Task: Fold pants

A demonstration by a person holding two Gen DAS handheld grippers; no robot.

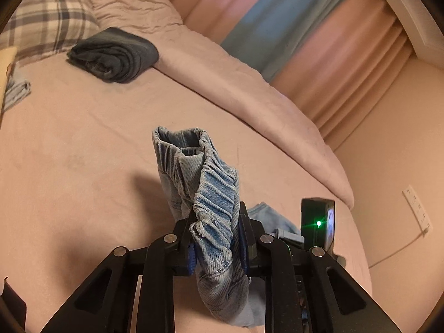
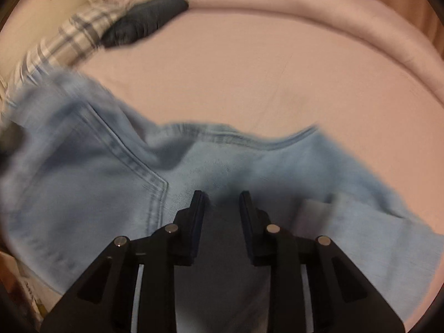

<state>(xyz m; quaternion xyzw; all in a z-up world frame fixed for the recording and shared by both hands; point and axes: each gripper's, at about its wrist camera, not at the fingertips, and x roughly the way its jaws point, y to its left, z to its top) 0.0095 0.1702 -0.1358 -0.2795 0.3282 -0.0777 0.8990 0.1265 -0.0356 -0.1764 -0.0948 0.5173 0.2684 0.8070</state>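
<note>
Nearest the left wrist camera, the left gripper (image 1: 215, 238) pinches a bunched, elasticated edge of the light blue denim pants (image 1: 205, 194), probably the waistband; the cloth stands up in a gathered column between the blue pads and hangs loose below them. The tool points moderately downward across the pink bed sheet (image 1: 83, 152).

In the right wrist view, the right gripper (image 2: 222, 202) tilts steeply down over the pants (image 2: 97, 180), which lie spread and rumpled on the sheet (image 2: 249, 77), a curved seam and hem line showing. Its jaws stand partly apart; a dark gap lies between the pads and no cloth visibly crosses it, so it seems to hold nothing. This view is smeared with motion blur, so finer detail is uncertain.

Judging by this, folding has barely begun: one end is lifted, the rest is unflattened, and no neat crease shows. Straightening and every fold remain.

A dark folded garment (image 1: 113, 55) sits far off beside a plaid pillow (image 1: 44, 19), against the rolled pink duvet (image 1: 222, 77).
</note>
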